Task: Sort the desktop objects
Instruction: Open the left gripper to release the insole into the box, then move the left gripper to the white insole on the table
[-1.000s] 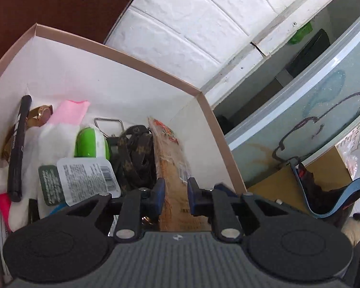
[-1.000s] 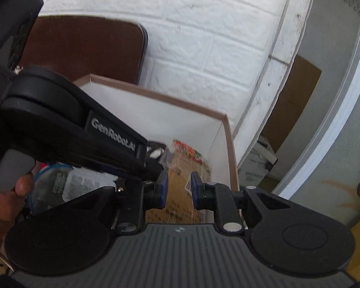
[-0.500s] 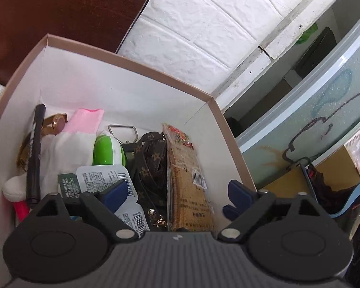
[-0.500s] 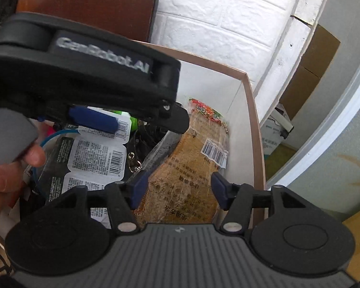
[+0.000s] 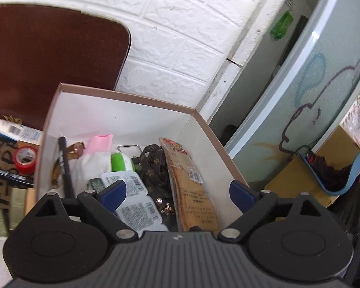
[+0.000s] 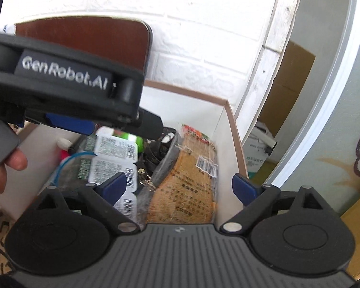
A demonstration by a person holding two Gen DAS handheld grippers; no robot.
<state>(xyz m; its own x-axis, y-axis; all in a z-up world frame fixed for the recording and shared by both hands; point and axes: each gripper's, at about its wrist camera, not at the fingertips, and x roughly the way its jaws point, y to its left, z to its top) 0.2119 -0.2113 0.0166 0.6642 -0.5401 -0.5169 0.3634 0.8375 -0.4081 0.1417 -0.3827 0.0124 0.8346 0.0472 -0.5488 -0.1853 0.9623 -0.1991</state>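
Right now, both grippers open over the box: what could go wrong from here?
1. The left gripper and right gripper hang close together over the cardboard box; they could collide.
2. The brown snack packet leans along the box's right wall; it may slump onto the patterned strap.
3. The red tape roll lies outside the box, easily missed.

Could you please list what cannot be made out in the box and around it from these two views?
- Left wrist view: the near end of the brown snack packet is hidden by the left gripper body.
- Left wrist view: print on the white blister packs is too small to read.
- Right wrist view: the box left part is hidden behind the other gripper; contents are blurred.
- Left wrist view: the red tape roll surroundings are cut off by the edge.
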